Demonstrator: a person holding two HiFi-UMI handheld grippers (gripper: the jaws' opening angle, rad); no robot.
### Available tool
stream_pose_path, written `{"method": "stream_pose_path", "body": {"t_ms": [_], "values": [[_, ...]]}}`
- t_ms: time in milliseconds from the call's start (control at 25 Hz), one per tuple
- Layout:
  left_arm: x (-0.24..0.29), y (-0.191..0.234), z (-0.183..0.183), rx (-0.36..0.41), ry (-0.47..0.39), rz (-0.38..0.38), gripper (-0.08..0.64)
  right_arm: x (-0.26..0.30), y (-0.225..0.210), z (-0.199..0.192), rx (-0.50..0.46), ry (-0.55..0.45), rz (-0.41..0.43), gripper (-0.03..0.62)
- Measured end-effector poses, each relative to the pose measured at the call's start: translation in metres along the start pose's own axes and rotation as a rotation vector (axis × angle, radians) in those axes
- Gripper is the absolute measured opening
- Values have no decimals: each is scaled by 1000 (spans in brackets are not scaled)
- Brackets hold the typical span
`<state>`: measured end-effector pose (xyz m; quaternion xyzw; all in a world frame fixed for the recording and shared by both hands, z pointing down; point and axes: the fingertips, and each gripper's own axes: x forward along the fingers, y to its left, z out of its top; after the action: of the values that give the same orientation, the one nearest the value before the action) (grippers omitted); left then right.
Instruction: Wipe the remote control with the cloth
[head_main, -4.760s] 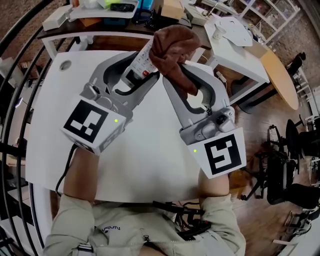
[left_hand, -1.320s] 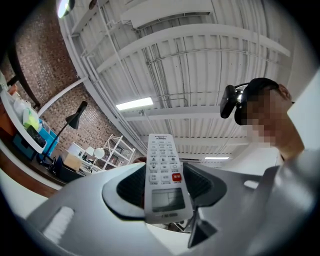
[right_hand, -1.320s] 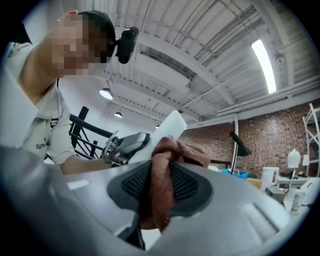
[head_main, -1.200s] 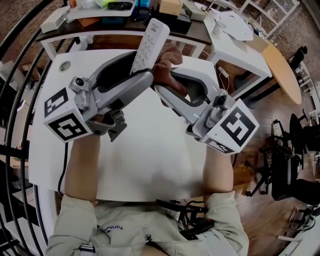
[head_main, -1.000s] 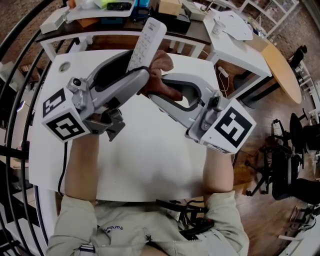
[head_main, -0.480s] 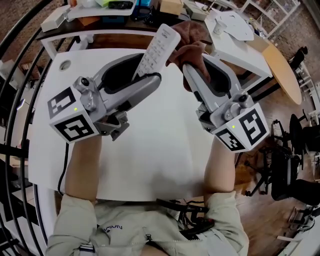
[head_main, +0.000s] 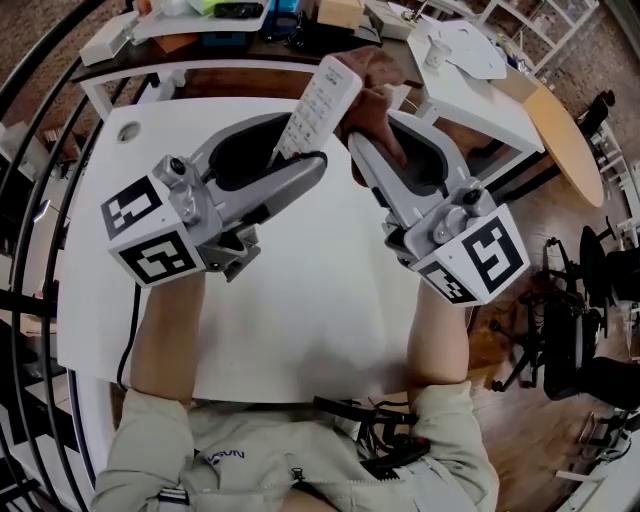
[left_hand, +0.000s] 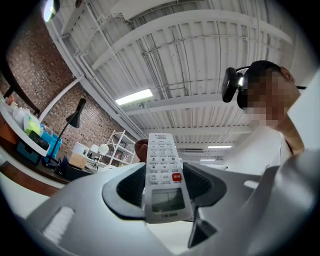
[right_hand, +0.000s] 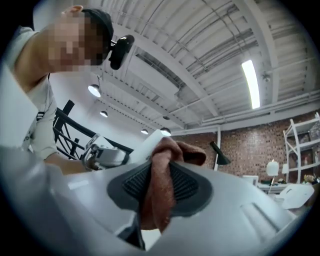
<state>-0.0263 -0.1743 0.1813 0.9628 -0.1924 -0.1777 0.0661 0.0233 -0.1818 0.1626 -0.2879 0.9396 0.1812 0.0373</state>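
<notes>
- Table (head_main: 300, 320): white, beneath both grippers.
- Left gripper (head_main: 305, 165): above table, jaws clamped on remote's lower end.
- Right gripper (head_main: 365, 145): above table, jaws pinching cloth.
- Remote (head_main: 320, 100): tilted, over table's far edge.
- Cloth (head_main: 378, 85): brown, bunched by remote's top.

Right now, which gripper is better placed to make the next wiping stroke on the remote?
Right. The right gripper is shut on the cloth, bunched beside the top end of the remote control. The left gripper is clamped on its lower part, so it likely just steadies it.
</notes>
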Motion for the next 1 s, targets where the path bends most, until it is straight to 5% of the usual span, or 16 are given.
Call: {"method": "stream_pose_path", "body": {"t_ms": [800, 1000], "values": [[-30, 48, 25, -11, -119, 212, 244, 33, 94, -43, -65, 162, 353, 100], [-35, 58, 24, 105, -96, 328, 244, 30, 74, -49, -35, 182, 287, 100]]}}
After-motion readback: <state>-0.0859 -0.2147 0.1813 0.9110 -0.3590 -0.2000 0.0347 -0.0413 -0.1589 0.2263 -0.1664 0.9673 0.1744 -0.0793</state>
